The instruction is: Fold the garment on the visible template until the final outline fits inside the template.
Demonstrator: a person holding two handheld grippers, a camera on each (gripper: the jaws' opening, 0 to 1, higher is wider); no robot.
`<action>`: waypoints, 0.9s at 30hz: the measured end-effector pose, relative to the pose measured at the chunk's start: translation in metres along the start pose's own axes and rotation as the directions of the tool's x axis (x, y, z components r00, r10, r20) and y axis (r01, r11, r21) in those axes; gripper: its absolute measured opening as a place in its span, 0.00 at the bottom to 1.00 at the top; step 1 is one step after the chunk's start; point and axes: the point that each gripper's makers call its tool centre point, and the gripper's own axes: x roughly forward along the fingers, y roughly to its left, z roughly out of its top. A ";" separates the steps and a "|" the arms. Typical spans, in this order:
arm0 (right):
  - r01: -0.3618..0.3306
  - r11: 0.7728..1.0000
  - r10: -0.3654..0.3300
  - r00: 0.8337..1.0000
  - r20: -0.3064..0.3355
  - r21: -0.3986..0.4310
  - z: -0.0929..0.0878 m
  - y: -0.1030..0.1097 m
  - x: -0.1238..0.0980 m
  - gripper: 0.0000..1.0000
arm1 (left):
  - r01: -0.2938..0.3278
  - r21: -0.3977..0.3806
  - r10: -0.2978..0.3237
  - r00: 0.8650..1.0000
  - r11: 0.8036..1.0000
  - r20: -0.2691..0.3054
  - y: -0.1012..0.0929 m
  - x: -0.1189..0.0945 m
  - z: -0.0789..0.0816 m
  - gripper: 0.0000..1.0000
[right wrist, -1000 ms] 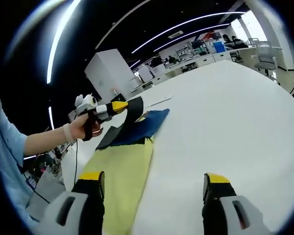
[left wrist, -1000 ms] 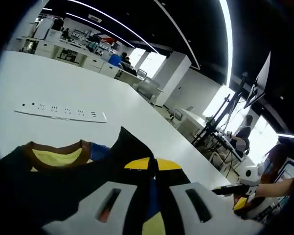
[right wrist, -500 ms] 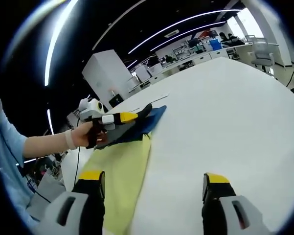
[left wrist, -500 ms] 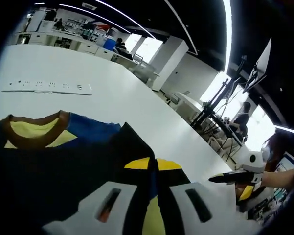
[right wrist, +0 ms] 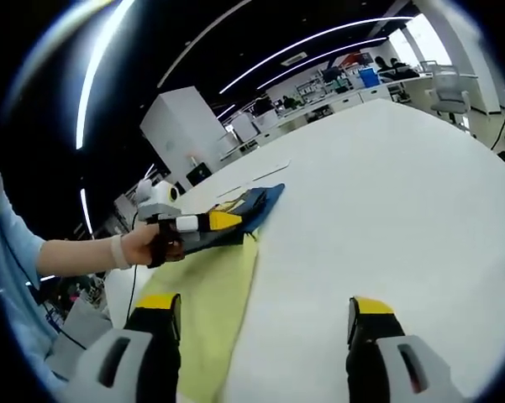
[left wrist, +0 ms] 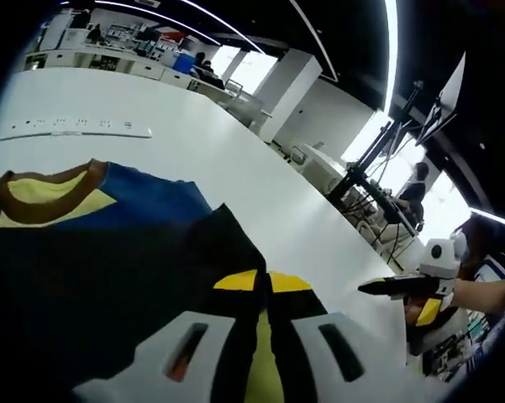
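I'm working in what looks like a large open-plan lab or tech office. The surface under me is a broad white table (right wrist: 403,193), with a long white power strip (left wrist: 76,128) lying flat on it. Overhead runs a dark ceiling crossed by long thin light strips (right wrist: 302,50) (they curve, but that's my lens). At the far side I see rows of white desks (left wrist: 92,60) cluttered with equipment, and people seated there. A big white square pillar (left wrist: 298,105) stands mid-room, bright windows (left wrist: 244,71) behind it. To my right, black stands (left wrist: 365,172) hold gear, with a person (left wrist: 413,186) beside them. Office chairs (right wrist: 449,88) sit near another desk row.
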 end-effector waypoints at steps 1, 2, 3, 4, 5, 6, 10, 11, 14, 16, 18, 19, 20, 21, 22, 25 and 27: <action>-0.001 1.000 0.001 1.000 -0.001 0.000 0.000 0.000 0.000 0.82 | -0.004 0.001 0.004 1.000 1.000 -0.003 0.001 0.001 -0.001 0.00; -0.004 1.000 0.004 1.000 -0.002 0.001 0.000 0.001 0.001 0.82 | -0.005 -0.002 0.005 1.000 1.000 -0.003 0.002 0.001 -0.001 0.00; -0.005 1.000 0.005 1.000 -0.001 0.000 0.001 0.001 0.001 0.82 | 0.001 -0.003 -0.001 1.000 1.000 0.001 0.001 0.001 -0.001 0.00; -0.007 1.000 0.007 1.000 -0.001 -0.003 0.001 0.002 0.001 0.82 | 0.003 0.005 -0.003 1.000 1.000 0.006 0.001 0.001 0.000 0.01; -0.008 1.000 0.008 1.000 -0.002 -0.004 0.001 0.002 0.002 0.82 | 0.000 0.023 0.000 1.000 1.000 0.008 0.002 0.001 0.001 0.01; -0.007 1.000 0.007 1.000 -0.004 -0.005 0.001 0.002 0.002 0.82 | 0.003 0.038 -0.003 1.000 0.999 0.010 0.003 0.002 0.002 0.01; -0.007 1.000 0.007 1.000 -0.002 0.003 0.001 0.001 0.001 0.82 | 0.016 0.037 -0.016 1.000 0.999 0.010 0.000 0.001 0.002 0.02; -0.007 1.000 0.007 1.000 -0.001 0.003 0.002 0.001 0.001 0.82 | 0.020 0.039 -0.020 1.000 0.999 0.011 -0.001 0.000 0.002 0.04; -0.006 1.000 0.006 1.000 -0.003 0.000 0.002 0.001 0.001 0.82 | 0.025 0.086 -0.029 0.999 0.996 0.040 -0.003 -0.001 0.006 0.31; -0.006 1.000 0.006 1.000 -0.002 -0.004 0.003 0.001 0.000 0.82 | 0.033 0.110 -0.038 0.998 0.993 0.049 -0.006 -0.003 0.006 0.62; -0.007 1.000 0.007 1.000 0.002 -0.006 0.005 0.002 0.000 0.82 | 0.032 0.162 -0.041 0.998 0.986 0.050 -0.003 -0.006 0.008 0.77; -0.007 1.000 0.007 1.000 0.003 -0.007 0.006 0.002 0.000 0.82 | 0.033 0.182 -0.042 0.998 0.983 0.046 -0.004 -0.009 0.008 0.79; -0.007 1.000 0.007 1.000 0.002 -0.009 0.006 0.002 0.001 0.82 | 0.036 0.184 -0.044 0.998 0.982 0.041 -0.005 -0.011 0.006 0.82; -0.007 1.000 0.007 1.000 0.000 -0.013 0.007 0.003 0.001 0.82 | 0.043 0.186 -0.050 0.998 0.982 0.036 -0.006 -0.012 0.005 0.85; -0.008 1.000 0.008 1.000 -0.002 -0.015 0.007 0.003 0.001 0.82 | 0.047 0.216 -0.052 0.998 0.975 0.020 -0.003 -0.012 0.004 0.88; -0.013 1.000 0.013 1.000 -0.003 -0.019 0.008 0.005 0.003 0.82 | 0.059 0.284 -0.052 0.998 0.957 -0.030 -0.003 -0.016 -0.002 0.99; -0.015 1.000 0.015 1.000 -0.010 -0.025 0.007 0.006 0.004 0.82 | 0.074 0.345 -0.051 0.996 0.936 -0.074 -0.005 -0.021 -0.007 0.99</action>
